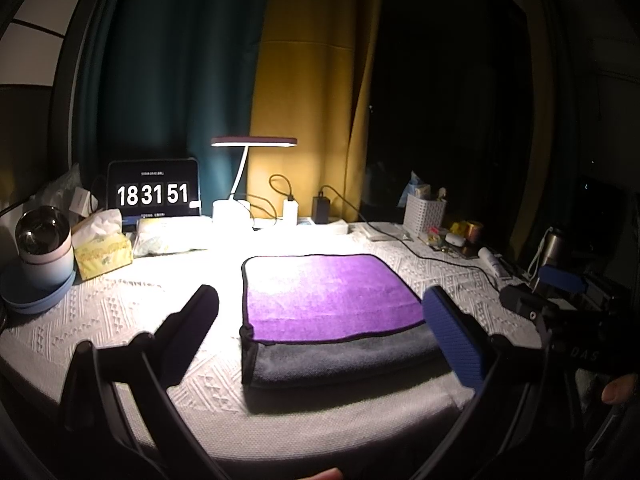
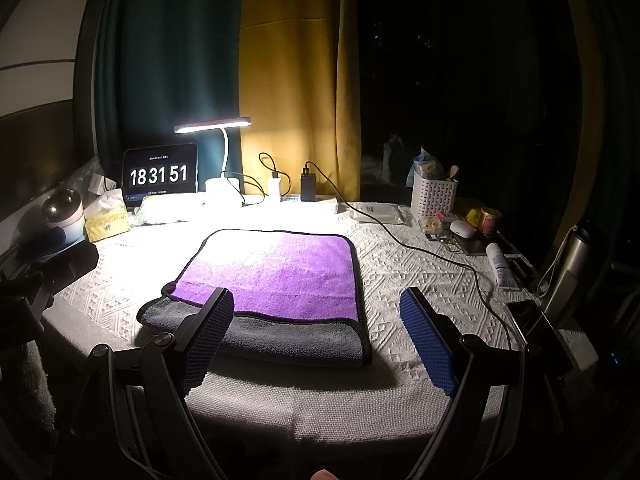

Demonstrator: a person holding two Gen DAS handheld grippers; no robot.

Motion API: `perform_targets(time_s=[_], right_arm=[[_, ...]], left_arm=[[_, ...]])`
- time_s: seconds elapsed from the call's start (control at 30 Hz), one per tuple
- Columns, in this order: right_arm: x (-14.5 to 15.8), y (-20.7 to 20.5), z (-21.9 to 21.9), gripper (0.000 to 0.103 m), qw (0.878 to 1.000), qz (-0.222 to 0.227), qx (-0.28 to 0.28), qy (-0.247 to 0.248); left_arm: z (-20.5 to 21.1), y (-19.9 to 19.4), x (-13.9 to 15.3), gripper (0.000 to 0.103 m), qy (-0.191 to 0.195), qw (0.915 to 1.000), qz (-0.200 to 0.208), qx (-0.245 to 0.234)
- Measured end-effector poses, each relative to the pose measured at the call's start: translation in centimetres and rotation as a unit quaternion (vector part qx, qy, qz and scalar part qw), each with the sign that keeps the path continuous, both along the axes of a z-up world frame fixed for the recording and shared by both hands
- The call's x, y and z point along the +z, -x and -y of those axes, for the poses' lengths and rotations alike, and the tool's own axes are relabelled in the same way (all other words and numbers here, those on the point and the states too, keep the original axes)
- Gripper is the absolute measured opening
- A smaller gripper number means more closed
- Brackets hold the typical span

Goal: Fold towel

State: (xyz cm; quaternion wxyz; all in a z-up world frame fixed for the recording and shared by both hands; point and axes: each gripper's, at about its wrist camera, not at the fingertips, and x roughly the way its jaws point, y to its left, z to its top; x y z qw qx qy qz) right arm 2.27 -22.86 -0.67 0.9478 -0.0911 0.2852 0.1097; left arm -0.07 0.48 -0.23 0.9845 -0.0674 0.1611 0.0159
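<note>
The towel [image 1: 328, 292] lies folded on the white patterned tablecloth, its purple layer on top and a grey strip [image 1: 344, 360] showing along the near edge. My left gripper [image 1: 320, 320] is open and empty, held above the towel's near edge with the fingers wide apart. In the right wrist view the same towel [image 2: 276, 276] lies ahead and slightly left. My right gripper [image 2: 316, 316] is open and empty, its left finger [image 2: 208, 336] over the grey strip and its right finger past the towel's right side. The right gripper's body also shows at the right of the left wrist view [image 1: 560, 292].
A lit desk lamp [image 2: 216, 128] and a tablet clock [image 2: 160, 176] stand at the back. A tissue box [image 1: 102, 254] and a round projector [image 1: 44, 244] sit at the left. A white basket [image 2: 434, 196], tubes, a black cable [image 2: 440, 256] and a steel bottle [image 2: 572, 268] crowd the right.
</note>
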Motion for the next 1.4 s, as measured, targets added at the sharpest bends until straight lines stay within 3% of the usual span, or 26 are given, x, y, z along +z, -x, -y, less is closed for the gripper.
perform_targets(time_s=[0.57, 0.93, 1.4], right_arm=[[-0.3, 0.1, -0.3, 0.087, 1.0, -0.003, 0.001, -0.002], [-2.4, -1.9, 0.6, 0.087, 0.999, -0.037, -0.011, -0.003], [-5.9, -6.4, 2.3, 0.087, 0.996, -0.088, -0.009, -0.004]], left_arm=[[-0.4, -0.2, -0.2, 0.103, 0.005, 1.0, -0.001, -0.004], [-1.2, -3.2, -2.6, 0.102, 0.014, 0.9983, -0.055, 0.004], [-2.4, -8.5, -6.6, 0.101, 0.03, 0.9902, -0.136, 0.008]])
